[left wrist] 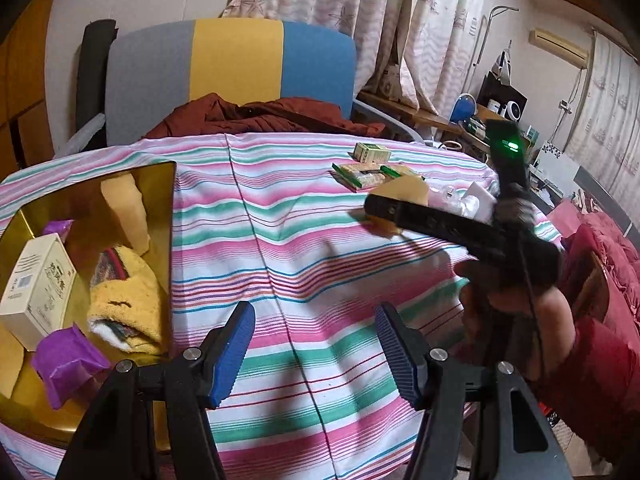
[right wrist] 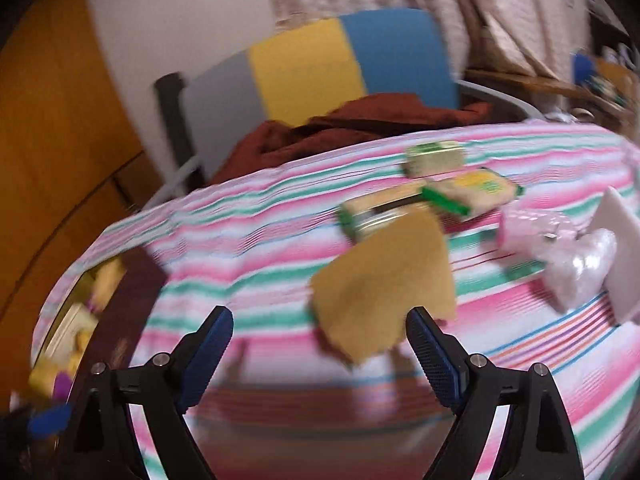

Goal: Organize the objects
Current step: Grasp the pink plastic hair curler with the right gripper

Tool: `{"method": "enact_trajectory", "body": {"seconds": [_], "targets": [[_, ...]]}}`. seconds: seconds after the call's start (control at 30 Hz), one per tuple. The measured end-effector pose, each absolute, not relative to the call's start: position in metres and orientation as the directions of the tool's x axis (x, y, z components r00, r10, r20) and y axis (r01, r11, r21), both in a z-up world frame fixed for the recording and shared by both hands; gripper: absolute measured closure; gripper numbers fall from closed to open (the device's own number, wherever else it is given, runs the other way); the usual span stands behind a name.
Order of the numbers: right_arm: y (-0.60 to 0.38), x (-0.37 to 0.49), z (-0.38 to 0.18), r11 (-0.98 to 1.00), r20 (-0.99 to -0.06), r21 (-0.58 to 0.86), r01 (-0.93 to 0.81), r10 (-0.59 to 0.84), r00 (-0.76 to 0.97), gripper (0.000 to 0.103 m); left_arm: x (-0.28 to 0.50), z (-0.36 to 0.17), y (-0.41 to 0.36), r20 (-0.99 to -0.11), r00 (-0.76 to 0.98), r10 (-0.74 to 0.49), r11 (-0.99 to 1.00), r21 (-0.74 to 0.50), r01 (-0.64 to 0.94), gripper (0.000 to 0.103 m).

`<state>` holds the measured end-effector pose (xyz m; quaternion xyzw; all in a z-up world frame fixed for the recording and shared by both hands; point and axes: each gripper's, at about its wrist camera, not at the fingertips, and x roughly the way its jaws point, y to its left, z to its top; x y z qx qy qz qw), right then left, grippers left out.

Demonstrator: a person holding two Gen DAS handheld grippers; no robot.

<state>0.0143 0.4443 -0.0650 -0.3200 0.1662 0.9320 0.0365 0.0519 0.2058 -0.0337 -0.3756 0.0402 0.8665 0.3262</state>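
A gold tin [left wrist: 160, 184] at the table's left holds a cream box [left wrist: 36, 284], a yellow cloth [left wrist: 128, 300], purple packets [left wrist: 66, 360] and a yellow sponge [left wrist: 126, 212]. My left gripper [left wrist: 316, 348] is open and empty beside the tin, above the striped cloth. My right gripper [right wrist: 320, 348] is open and empty; it also shows in the left wrist view [left wrist: 400, 216]. A tan flat sponge [right wrist: 384, 284] lies just ahead of it. Green-and-yellow packets [right wrist: 472, 192], a small green box [right wrist: 436, 158] and pink-white wrapped items [right wrist: 568, 264] lie beyond. The right wrist view is blurred.
The table has a pink, green and white striped cloth [left wrist: 304, 240]. A chair [left wrist: 236, 60] with a red-brown garment [left wrist: 260, 116] stands behind it. A white flat item [right wrist: 616, 240] lies at the right. Red bedding [left wrist: 608, 248] and shelves are at the right.
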Motion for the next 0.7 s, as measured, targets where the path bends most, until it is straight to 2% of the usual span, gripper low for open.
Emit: {"method": "enact_trajectory", "body": {"seconds": [0.13,0.33,0.57,0.63,0.7], "targets": [[0.457,0.043,-0.064,-0.931,-0.575,0.294,-0.215,0.007,-0.818,0.014,0.053,-0.037,0.213,-0.683,-0.496,0.536,-0.777,-0.169,-0.606,0.039],[0.522,0.054,-0.054,-0.856,-0.590,0.231,-0.462,0.255,-0.766,0.014,0.054,-0.041,0.226,-0.695,-0.473,0.542,-0.764,-0.172,-0.622,0.039],[0.568,0.014,-0.052,-0.820,-0.620,0.162,-0.549,0.348,-0.703,0.015,0.057,-0.041,0.237,-0.706,-0.464,0.536,-0.751,-0.147,-0.644,0.039],[0.569,-0.002,-0.057,-0.824,-0.650,0.127,-0.552,0.351,-0.674,0.021,0.057,-0.042,0.240,-0.711,-0.462,0.530,-0.749,-0.136,-0.649,0.039],[0.570,-0.014,-0.063,-0.824,-0.681,0.090,-0.559,0.359,-0.638,0.022,0.056,-0.042,0.242,-0.714,-0.464,0.525,-0.749,-0.128,-0.650,0.039]]}}
